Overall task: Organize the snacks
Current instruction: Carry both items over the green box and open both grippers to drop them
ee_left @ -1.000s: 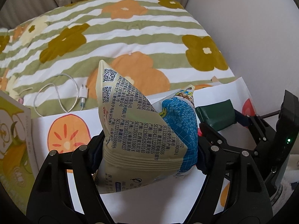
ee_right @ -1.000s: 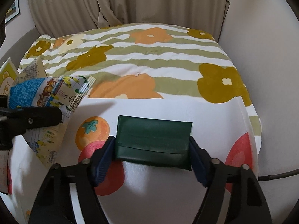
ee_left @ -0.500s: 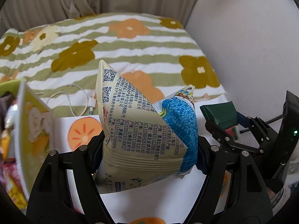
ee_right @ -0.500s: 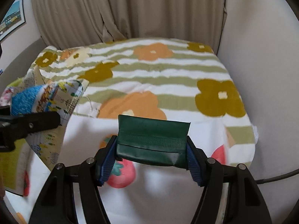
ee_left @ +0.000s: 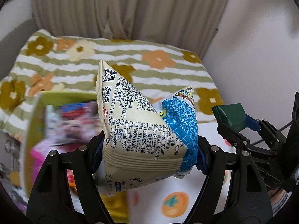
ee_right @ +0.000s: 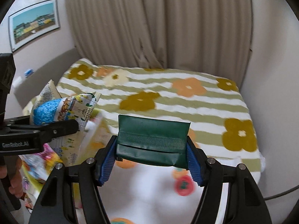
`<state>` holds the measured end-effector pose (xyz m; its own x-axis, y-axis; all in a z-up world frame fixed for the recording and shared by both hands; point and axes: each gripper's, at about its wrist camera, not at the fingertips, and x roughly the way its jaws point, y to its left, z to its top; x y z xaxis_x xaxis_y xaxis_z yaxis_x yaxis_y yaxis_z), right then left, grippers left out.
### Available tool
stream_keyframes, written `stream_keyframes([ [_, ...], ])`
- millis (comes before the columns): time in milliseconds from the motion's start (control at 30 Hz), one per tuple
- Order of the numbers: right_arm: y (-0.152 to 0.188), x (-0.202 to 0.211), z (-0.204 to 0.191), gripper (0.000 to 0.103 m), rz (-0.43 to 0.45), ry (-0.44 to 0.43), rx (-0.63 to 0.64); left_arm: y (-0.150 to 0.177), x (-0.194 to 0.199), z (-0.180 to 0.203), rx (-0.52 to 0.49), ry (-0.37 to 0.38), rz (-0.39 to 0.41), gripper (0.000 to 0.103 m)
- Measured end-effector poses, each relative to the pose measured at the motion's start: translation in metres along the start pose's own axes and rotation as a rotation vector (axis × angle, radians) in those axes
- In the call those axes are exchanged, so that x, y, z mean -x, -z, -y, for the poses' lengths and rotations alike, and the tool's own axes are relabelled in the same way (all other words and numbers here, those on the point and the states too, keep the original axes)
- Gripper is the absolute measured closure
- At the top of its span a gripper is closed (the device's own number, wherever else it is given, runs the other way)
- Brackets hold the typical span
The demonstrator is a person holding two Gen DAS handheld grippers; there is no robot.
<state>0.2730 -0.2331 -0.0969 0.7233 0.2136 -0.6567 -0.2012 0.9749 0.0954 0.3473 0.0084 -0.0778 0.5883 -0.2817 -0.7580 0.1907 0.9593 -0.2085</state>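
Note:
My left gripper [ee_left: 149, 151] is shut on a puffy cream and blue snack bag [ee_left: 142, 130] and holds it in the air; the bag also shows in the right wrist view [ee_right: 61, 110]. My right gripper [ee_right: 151, 160] is shut on a flat dark green packet [ee_right: 152, 141], also held up; the packet shows at the right of the left wrist view [ee_left: 230, 115]. A green box [ee_left: 35, 130] holding several colourful snack packs sits low at the left, blurred; in the right wrist view its edge [ee_right: 93, 136] lies below the left gripper.
A bed with a striped flower quilt [ee_right: 168, 100] fills the middle. A white cloth with fruit prints [ee_right: 158, 192] lies below the grippers. Beige curtains [ee_right: 149, 28] hang behind, a white wall [ee_left: 261, 56] stands at the right, and a framed picture [ee_right: 33, 24] hangs at the left.
Both grippers have risen and tilted up with their packets, so curtains and wall now show. The green snack box has come into view at the left.

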Motion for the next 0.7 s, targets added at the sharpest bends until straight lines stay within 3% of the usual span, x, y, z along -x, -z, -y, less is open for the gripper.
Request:
stream_keyframes([
  [300,-0.015,-0.009,-0.11,0.04,0.014,-0.119,0.048,0.017,0.051,-0.108,0.051,-0.091,0.017,0.029],
  [567,-0.009,-0.026,-0.17,0.04,-0.02,-0.126,0.032,0.04,0.044,-0.17,0.044,-0.081,-0.049,0.029],
  [667,-0.005,-0.027,-0.183,0.04,-0.031,-0.117,0.017,0.046,0.036,-0.179,0.032,-0.074,-0.068,0.022],
  [700,-0.004,-0.028,-0.186,0.04,-0.036,-0.112,0.016,0.047,0.033,-0.181,0.026,-0.079,-0.075,0.009],
])
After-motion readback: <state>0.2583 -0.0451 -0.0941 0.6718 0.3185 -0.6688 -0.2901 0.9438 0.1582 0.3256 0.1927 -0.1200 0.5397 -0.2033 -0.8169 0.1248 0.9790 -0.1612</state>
